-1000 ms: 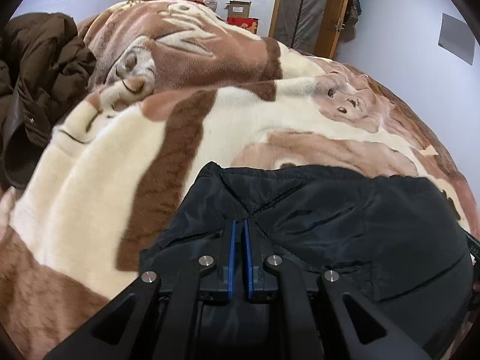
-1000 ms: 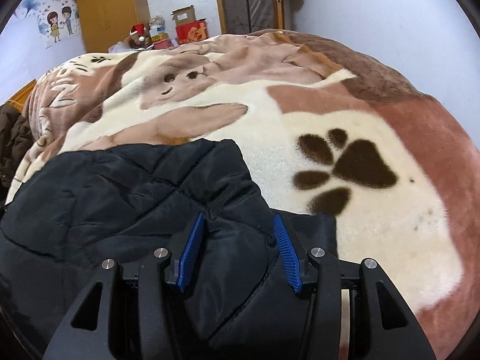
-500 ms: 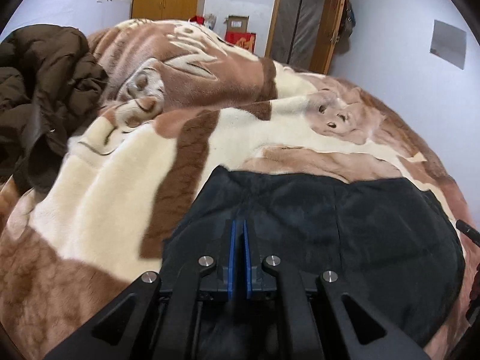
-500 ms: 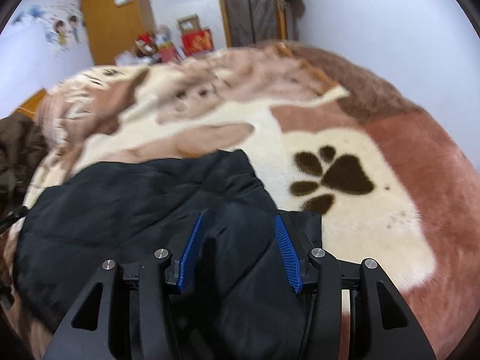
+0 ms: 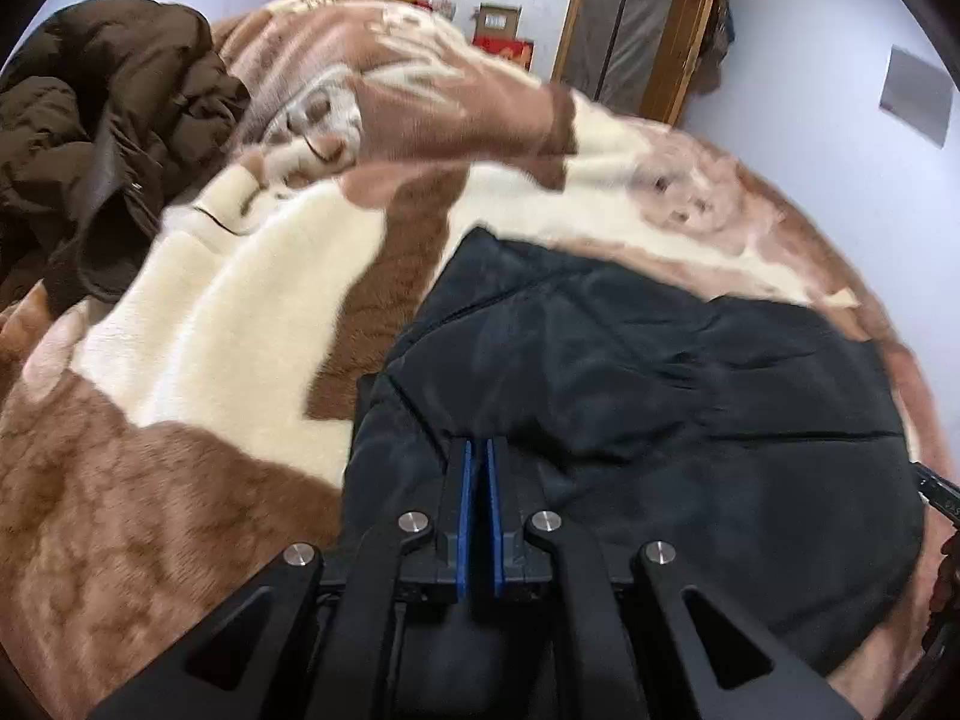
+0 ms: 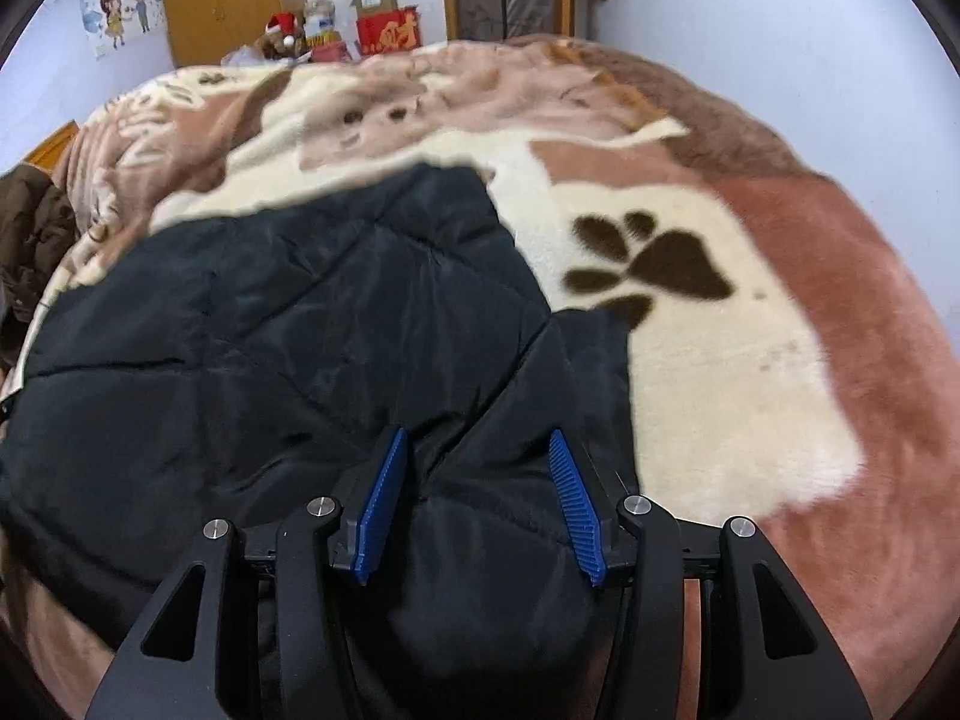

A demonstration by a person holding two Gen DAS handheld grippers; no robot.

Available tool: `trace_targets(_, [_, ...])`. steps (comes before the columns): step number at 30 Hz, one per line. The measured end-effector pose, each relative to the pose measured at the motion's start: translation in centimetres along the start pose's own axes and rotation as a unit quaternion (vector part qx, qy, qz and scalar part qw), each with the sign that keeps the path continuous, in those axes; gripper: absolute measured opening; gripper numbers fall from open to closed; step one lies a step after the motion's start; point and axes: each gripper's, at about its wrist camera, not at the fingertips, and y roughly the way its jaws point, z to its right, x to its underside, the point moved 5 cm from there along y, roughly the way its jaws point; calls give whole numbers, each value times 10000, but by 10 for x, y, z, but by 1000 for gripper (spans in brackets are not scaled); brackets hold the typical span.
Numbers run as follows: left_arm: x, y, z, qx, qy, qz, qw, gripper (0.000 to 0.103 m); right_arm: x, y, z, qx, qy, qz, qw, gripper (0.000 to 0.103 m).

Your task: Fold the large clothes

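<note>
A black quilted jacket (image 5: 660, 408) lies folded over on a bed blanket, also seen in the right wrist view (image 6: 288, 324). My left gripper (image 5: 475, 450) is shut, its blue pads pressed together at the jacket's near left edge; the fabric between them is hidden, so I judge it pinched. My right gripper (image 6: 474, 450) has its blue pads wide apart, straddling a thick fold of the jacket at its near right corner. The fabric sits between the jaws without being squeezed.
A brown, cream and pink plush blanket (image 6: 750, 312) with paw prints covers the bed. A dark brown puffer coat (image 5: 90, 138) is heaped at the far left. Boxes and a wardrobe (image 6: 222, 0) stand beyond the bed by the wall.
Both grippers have pushed forward across the bed, carrying the jacket's near edge over itself. The jacket's far edge now reaches farther up the blanket. Jaw openings are unchanged.
</note>
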Motion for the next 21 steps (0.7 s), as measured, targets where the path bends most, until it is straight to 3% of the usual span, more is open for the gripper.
trace_targets(4, [28, -36, -8, 88, -108, 87, 9999, 6, 21, -21, 4, -54, 28, 12, 10000, 50])
trace_targets(9, [66, -26, -20, 27, -311, -276, 9991, 6, 50, 4, 14, -25, 191, -452, 9988, 50])
trace_targets(18, [61, -9, -17, -149, -314, -396, 9986, 6, 48, 2, 13, 105, 257, -593, 9979, 53])
trace_targets(21, [59, -27, -19, -123, -410, -317, 9986, 6, 40, -21, 10, 66, 257, -342, 9991, 53])
